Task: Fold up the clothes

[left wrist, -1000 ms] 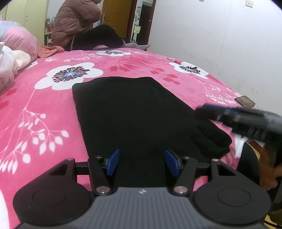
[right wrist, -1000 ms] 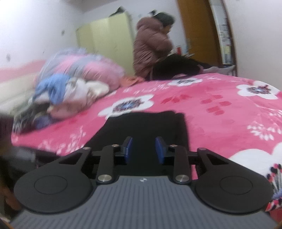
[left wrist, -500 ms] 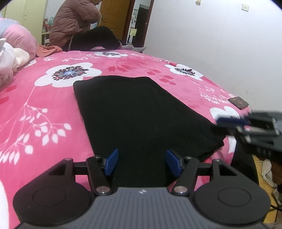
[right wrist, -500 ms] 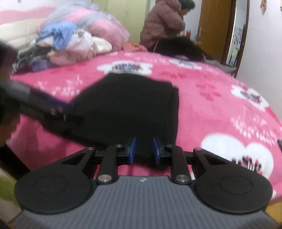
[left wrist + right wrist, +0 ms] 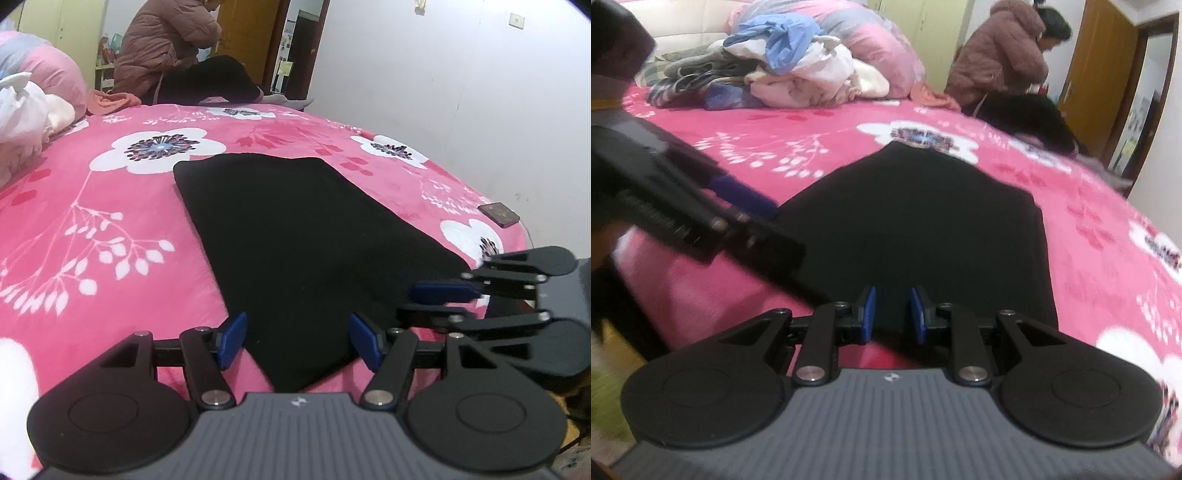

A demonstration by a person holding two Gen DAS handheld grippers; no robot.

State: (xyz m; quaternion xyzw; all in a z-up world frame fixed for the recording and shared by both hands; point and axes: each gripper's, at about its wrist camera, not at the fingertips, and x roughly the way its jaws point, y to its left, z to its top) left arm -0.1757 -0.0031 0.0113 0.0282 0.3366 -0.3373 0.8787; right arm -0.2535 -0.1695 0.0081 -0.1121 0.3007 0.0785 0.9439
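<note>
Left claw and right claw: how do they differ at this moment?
The left claw stands wide and is opening; the right claw keeps only a narrow gap. Left sits at the black garment's near corner; right faces its near edge. Neither grips the cloth.

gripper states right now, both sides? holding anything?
Left gripper: jaws opening, nothing gripped; the black garment lies ahead of them.
Right gripper: jaws narrow but apart, nothing between them.
</note>
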